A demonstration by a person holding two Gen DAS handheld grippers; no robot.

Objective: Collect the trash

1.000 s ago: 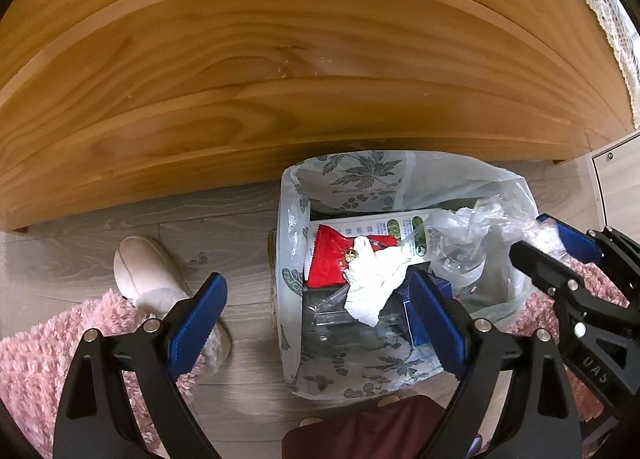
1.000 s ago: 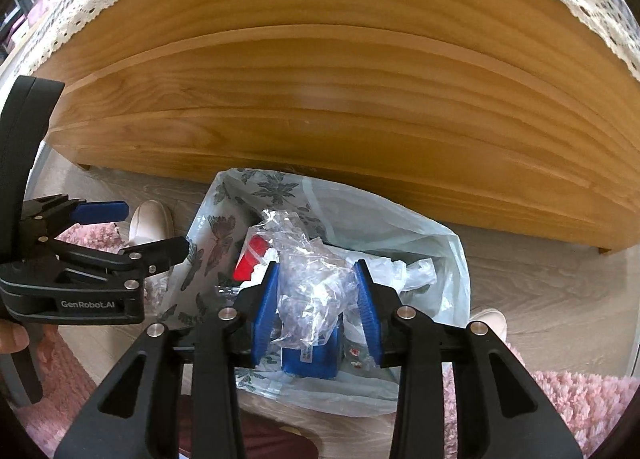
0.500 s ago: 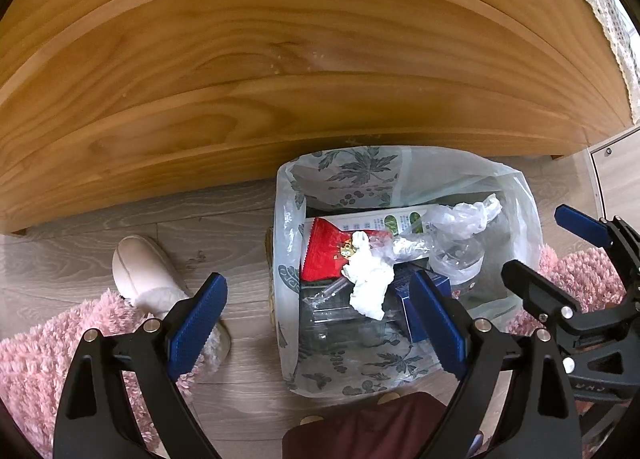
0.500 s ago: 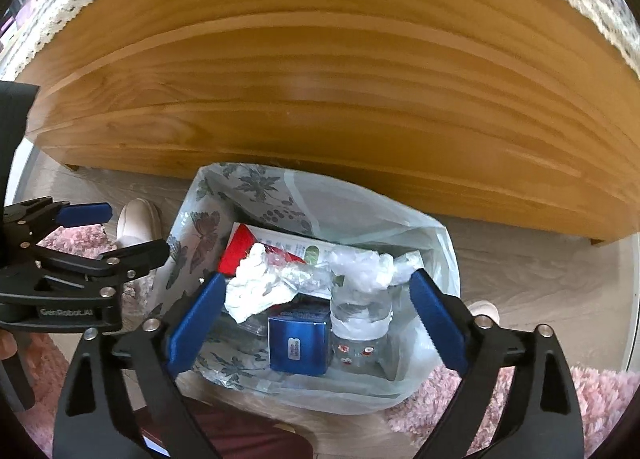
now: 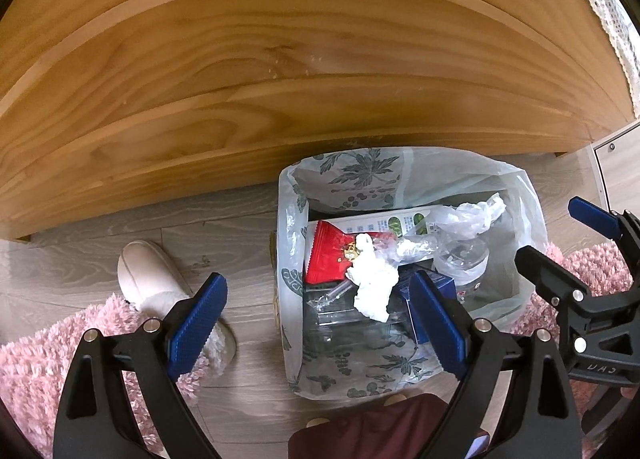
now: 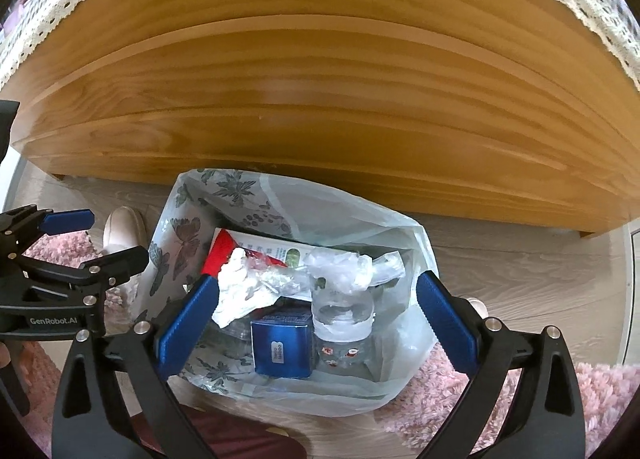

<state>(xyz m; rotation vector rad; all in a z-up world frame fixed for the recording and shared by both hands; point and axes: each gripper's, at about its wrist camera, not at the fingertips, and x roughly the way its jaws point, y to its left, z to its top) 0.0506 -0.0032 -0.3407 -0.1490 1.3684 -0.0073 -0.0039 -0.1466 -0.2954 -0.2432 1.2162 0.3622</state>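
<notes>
The left gripper point(image 5: 318, 325) hangs wide apart, empty, left of the bag point(image 6: 404, 237). The right gripper point(image 6: 318, 323) has let its clear wrap point(image 6: 340, 265) drop; jaws opening, nothing between. That piece is collected. In the bag: one red packet point(image 6: 214, 255), one tissue point(image 6: 240, 291), one box point(image 6: 282, 347), one bottle point(image 6: 340, 319).

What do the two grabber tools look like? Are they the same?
Yes, they match. The right tool and the left tool each have two black plastic fingers shaped like open triangle frames, dotted with silver screws. The fingertips carry long blue ridged pads. In the right wrist view the left tool's side shows small white lettering reading GenRobot.AI. No cables or sleeves show.
</notes>
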